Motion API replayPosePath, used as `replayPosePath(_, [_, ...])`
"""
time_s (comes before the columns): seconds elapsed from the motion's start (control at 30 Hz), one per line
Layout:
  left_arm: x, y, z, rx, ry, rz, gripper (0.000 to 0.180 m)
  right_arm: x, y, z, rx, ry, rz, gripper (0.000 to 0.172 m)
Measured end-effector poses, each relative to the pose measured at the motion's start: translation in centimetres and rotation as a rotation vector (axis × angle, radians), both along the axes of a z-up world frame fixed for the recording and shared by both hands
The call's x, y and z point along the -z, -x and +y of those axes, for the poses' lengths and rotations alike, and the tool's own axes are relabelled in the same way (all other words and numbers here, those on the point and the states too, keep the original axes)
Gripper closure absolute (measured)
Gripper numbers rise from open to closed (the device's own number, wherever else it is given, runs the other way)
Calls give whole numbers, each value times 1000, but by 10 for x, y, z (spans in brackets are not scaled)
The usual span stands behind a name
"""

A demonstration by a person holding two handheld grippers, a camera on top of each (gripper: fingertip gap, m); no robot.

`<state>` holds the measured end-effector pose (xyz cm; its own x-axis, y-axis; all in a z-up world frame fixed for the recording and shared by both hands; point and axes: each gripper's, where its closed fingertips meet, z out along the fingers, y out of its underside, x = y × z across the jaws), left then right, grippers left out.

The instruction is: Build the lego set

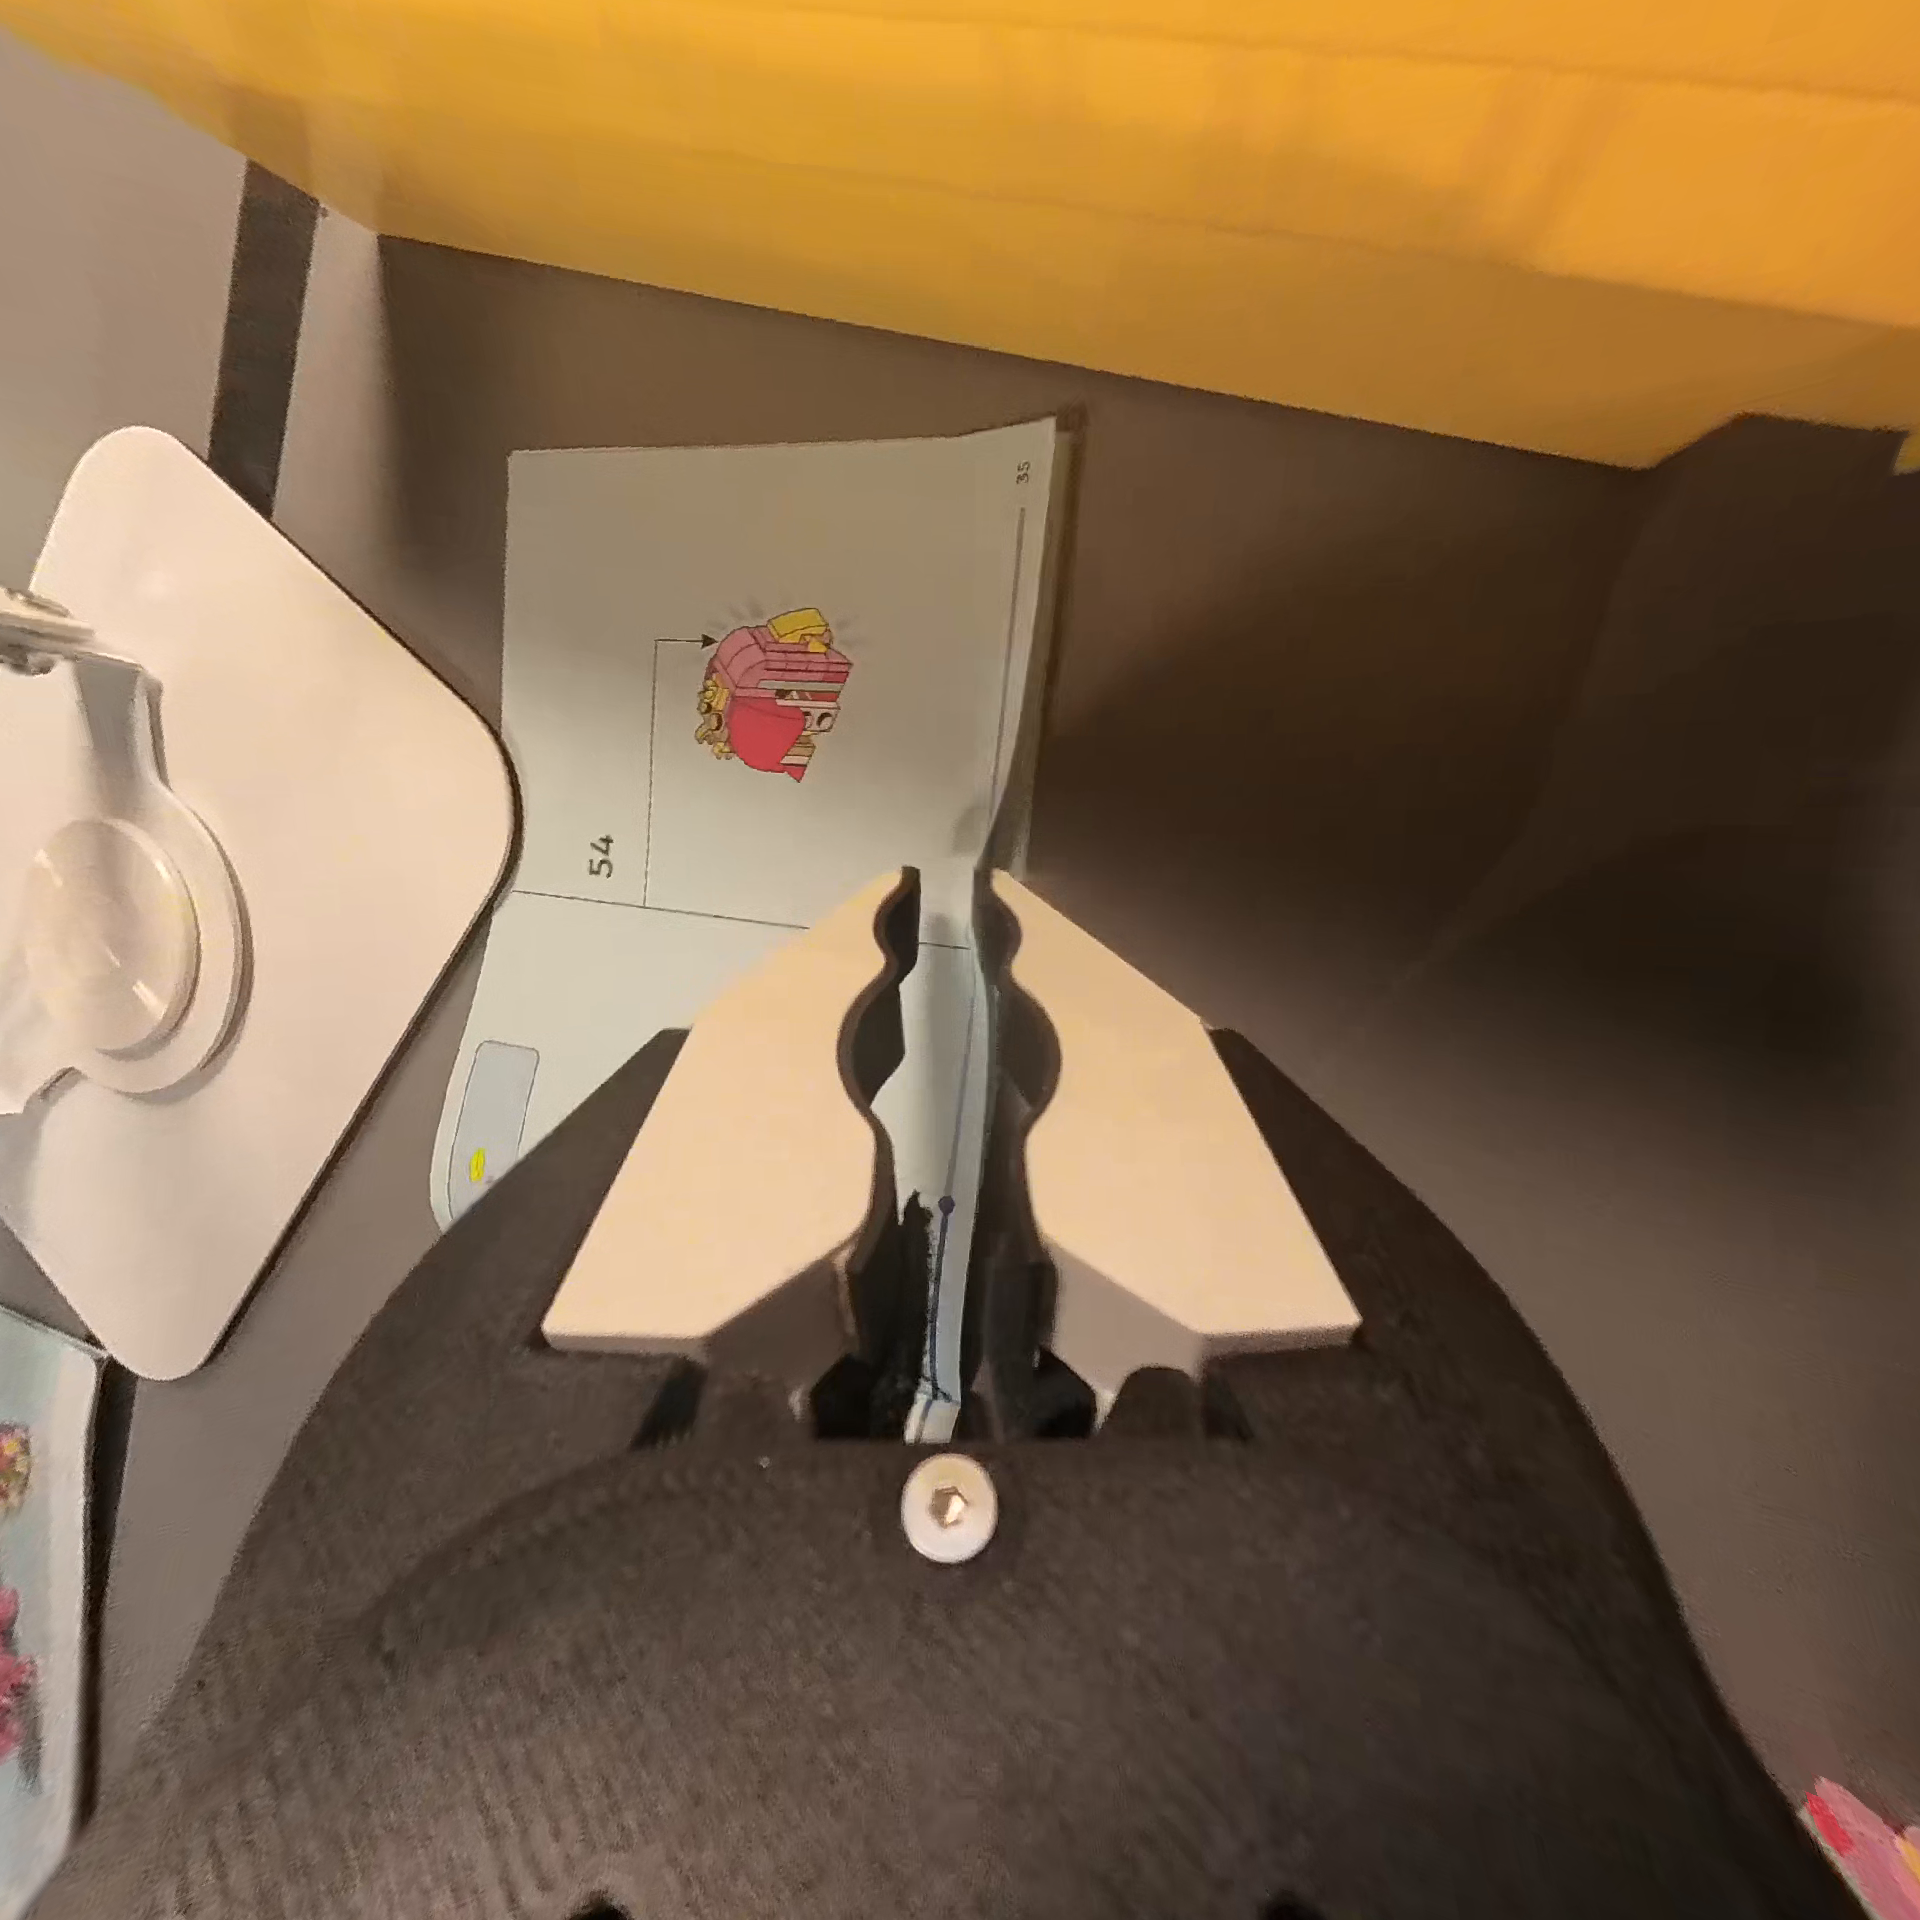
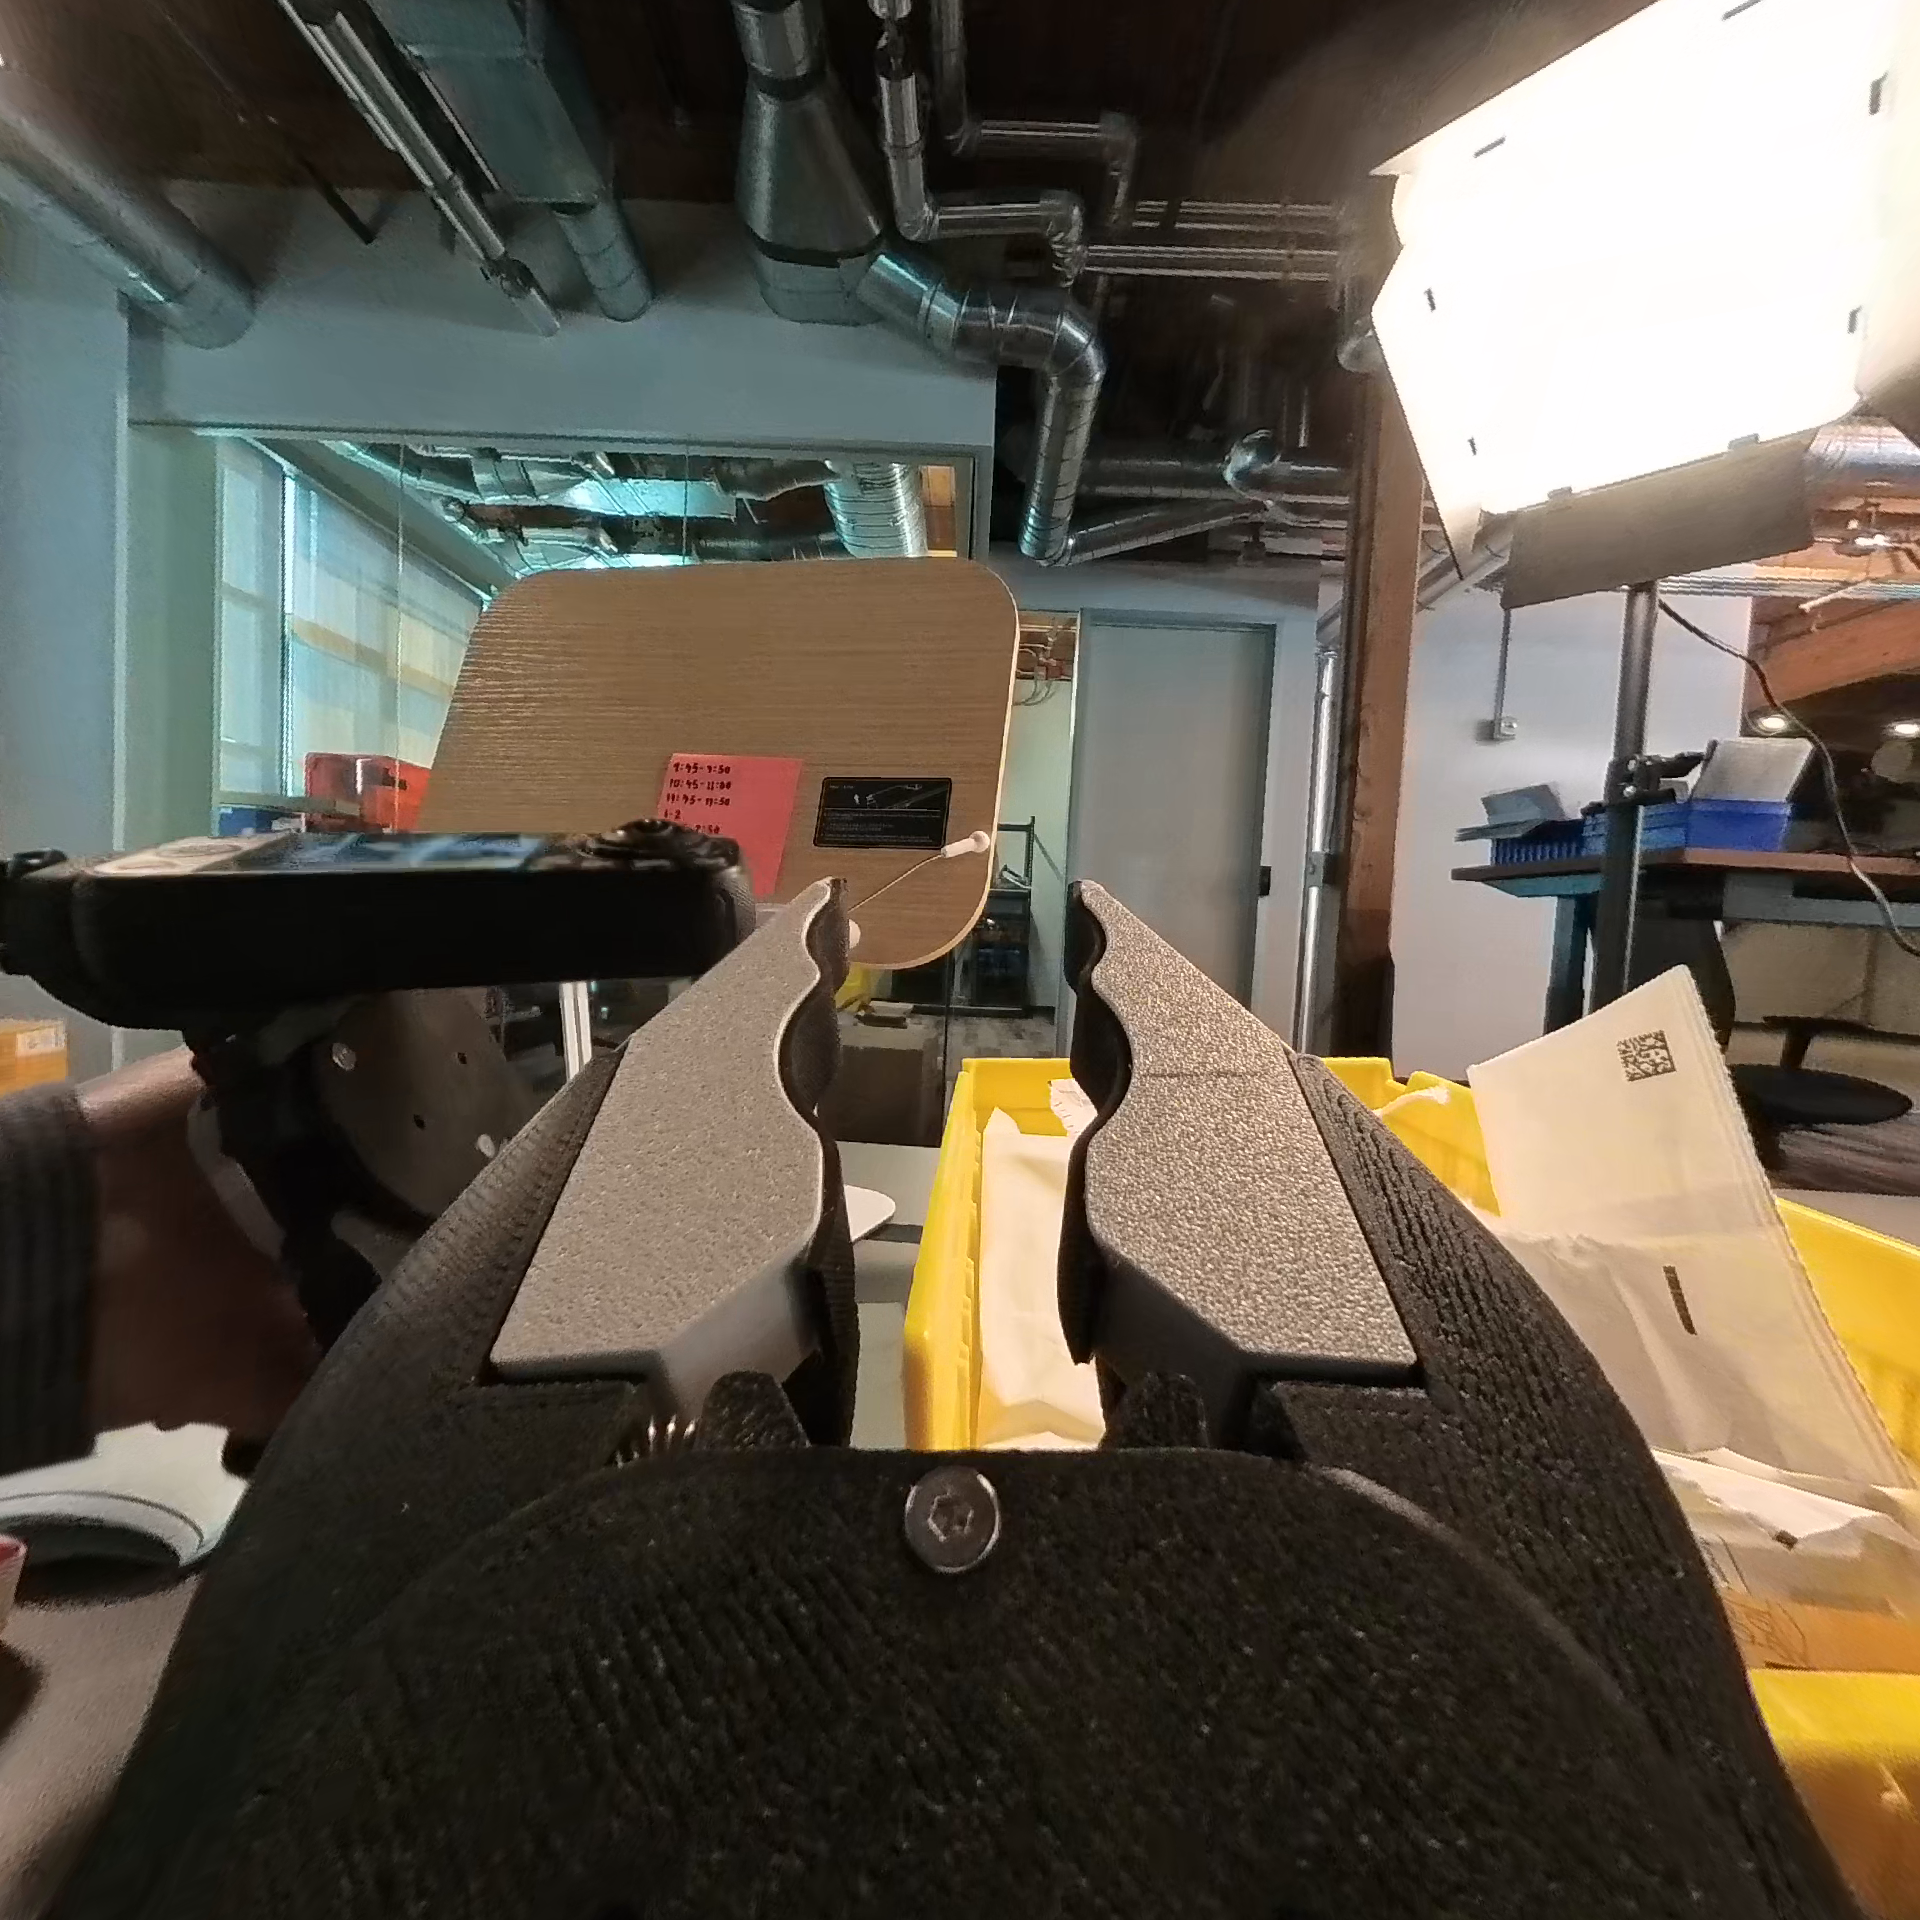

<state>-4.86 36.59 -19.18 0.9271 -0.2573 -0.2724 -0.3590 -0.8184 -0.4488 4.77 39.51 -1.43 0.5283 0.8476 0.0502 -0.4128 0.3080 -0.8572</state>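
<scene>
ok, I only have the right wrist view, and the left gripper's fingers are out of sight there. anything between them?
Observer: Yes, the edge of a printed booklet page stands between the left gripper's fingers. I can't tell if they're pinching it firmly.
Operator: What's beside it?
Observer: A white rounded board with a clear round fitting, left of the page.
Operator: Above?
Observer: A blurred yellow surface spans the top, probably the bin.

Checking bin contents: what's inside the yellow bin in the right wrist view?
Inside the yellow bin: white paper packets and stacked white envelopes. The right tool, jaws apart and empty, covers the bin's middle; its floor can't be seen.
</scene>
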Motion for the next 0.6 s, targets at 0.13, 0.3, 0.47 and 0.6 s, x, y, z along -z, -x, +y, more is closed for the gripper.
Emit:
replayPosePath(0.13, [-2, 5, 0, -45, -21, -56, 172, 0, 0, 0, 0, 3, 2, 131])
replayPosePath(0.3, [0, 2, 1, -14, -48, -27, 174, 0, 0, 0, -3, 4, 1, 132])
replayPosePath(0.47, [5, -4, 3, 17, -45, 39, 176, 0, 0, 0, -3, 3, -1, 132])
replayPosePath(0.6, [2, 0, 2, -16, -59, 51, 180, 0, 0, 0, -3, 0, -3, 132])
